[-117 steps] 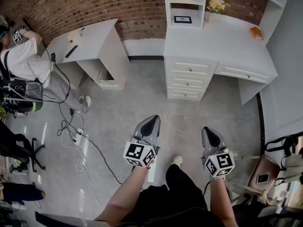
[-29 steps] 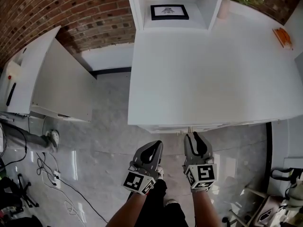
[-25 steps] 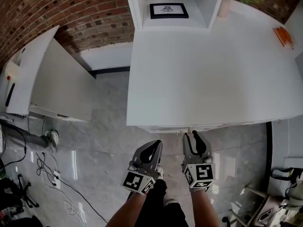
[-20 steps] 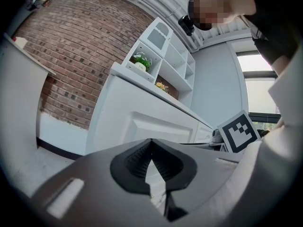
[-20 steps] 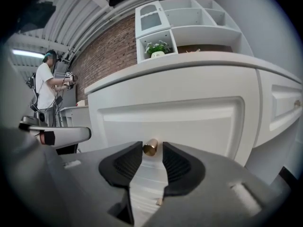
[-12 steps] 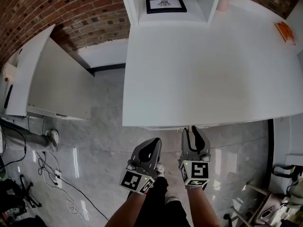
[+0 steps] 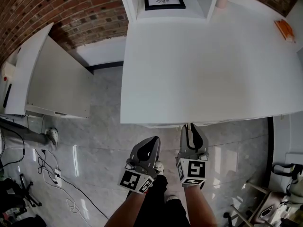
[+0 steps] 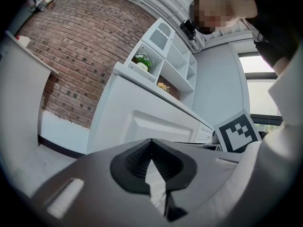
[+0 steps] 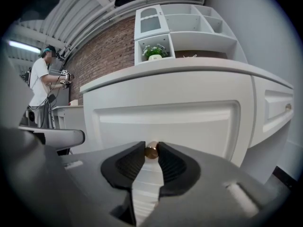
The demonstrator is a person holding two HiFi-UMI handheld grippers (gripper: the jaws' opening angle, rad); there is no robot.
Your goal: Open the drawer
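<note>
The drawer (image 9: 165, 122) is the top one under the front edge of the desk (image 7: 203, 65). In the head view the desk top hides it, at 6 o'clock of that top. In the right gripper view its white panelled front fills the middle.

I judge it a stiff painted-wood box on runners, light enough to slide if pulled straight out. The only place to take hold is the small brass knob (image 9: 151, 150), which is round, smooth and likely slippery. It needs a firm squeeze well back on the pads and a level pull, or it may slip out.

The right gripper (image 7: 191, 128) is closing on that knob now. The knob sits between the tips and both pads look to be touching it.

The left gripper (image 7: 152, 141) hangs at 8 o'clock of the right one, off the desk. Its tips are pressed together on nothing.

A few seconds earlier I stood well back, with both grippers over bare floor and the whole desk at 12 o'clock. One second ago the right gripper was already at the desk edge, its jaws spread wider around the knob.
</note>
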